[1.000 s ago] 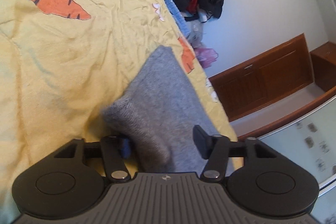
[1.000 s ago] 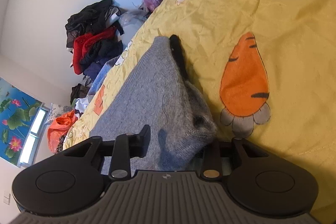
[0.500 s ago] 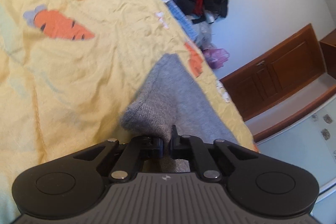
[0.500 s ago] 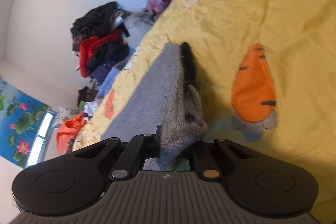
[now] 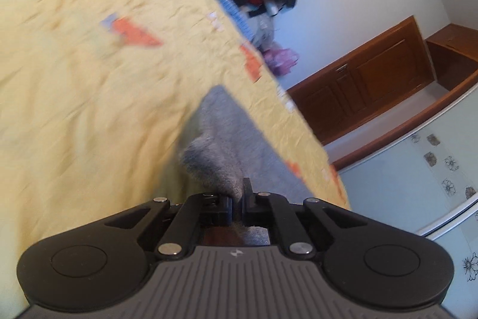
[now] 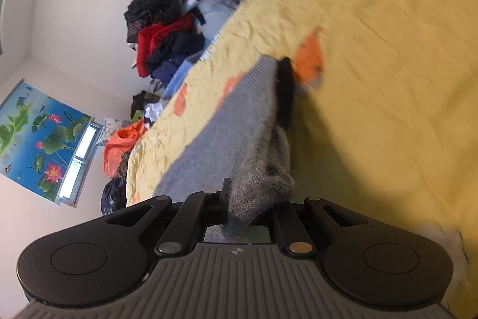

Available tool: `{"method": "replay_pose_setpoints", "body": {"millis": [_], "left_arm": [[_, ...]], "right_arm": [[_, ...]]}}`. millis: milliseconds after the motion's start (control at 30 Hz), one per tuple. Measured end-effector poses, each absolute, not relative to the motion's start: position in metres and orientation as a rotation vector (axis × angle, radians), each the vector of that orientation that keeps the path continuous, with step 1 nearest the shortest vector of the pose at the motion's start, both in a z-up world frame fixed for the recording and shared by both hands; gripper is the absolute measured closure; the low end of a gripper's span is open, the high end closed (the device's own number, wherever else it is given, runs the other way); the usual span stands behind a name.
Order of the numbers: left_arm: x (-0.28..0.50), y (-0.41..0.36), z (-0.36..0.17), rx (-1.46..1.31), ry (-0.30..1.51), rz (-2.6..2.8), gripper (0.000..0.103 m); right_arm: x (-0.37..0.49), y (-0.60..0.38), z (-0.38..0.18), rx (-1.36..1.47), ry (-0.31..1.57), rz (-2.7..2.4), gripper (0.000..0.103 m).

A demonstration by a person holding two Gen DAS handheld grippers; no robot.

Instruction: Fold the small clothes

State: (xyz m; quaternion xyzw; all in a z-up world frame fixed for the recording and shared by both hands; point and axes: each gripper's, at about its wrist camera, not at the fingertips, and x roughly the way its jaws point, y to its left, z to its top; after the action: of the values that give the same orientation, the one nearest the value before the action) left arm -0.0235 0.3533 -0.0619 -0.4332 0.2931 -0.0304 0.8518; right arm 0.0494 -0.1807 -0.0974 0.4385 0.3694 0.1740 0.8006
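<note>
My left gripper [image 5: 237, 204] and my right gripper [image 6: 249, 207] are each clenched on one end of the grey knitted garment [image 6: 239, 115], which lies on the yellow carrot-print bedsheet [image 6: 373, 79].

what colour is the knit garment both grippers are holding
The knit garment is grey, with a black strip along one edge; clearest in the right wrist view.
</note>
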Motion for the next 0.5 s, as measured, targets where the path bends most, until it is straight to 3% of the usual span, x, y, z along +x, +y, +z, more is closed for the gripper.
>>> {"method": "replay_pose_setpoints", "body": {"millis": [167,233,267,300,367,400,433,467,500], "left_arm": [[-0.071,0.356,-0.090,-0.920,0.725,-0.009,0.099],[-0.077,0.361,-0.094,-0.886,0.758,0.001,0.098],[-0.078,0.365,-0.092,-0.871,0.774,0.006,0.098],[-0.080,0.368,-0.085,-0.840,0.769,0.017,0.098],[-0.086,0.372,-0.061,-0.724,0.707,0.019,0.096],[-0.087,0.374,-0.046,-0.670,0.668,0.015,0.093],[-0.085,0.376,-0.033,-0.626,0.629,0.013,0.081],[-0.080,0.377,-0.022,-0.592,0.596,0.011,0.054],[-0.069,0.379,-0.013,-0.562,0.562,0.006,0.036]], "right_arm": [[0.014,-0.181,-0.117,0.956,0.850,0.348,0.090],[0.013,-0.180,-0.119,0.928,0.856,0.306,0.078],[0.014,-0.180,-0.116,0.888,0.870,0.278,0.054],[0.014,-0.181,-0.110,0.846,0.866,0.275,0.037],[0.010,-0.189,-0.089,0.785,0.778,0.277,0.025],[0.011,-0.194,-0.078,0.746,0.728,0.275,0.025],[0.017,-0.198,-0.067,0.707,0.693,0.271,0.025],[0.026,-0.199,-0.058,0.669,0.676,0.265,0.025],[0.040,-0.200,-0.051,0.633,0.670,0.259,0.025]]}}
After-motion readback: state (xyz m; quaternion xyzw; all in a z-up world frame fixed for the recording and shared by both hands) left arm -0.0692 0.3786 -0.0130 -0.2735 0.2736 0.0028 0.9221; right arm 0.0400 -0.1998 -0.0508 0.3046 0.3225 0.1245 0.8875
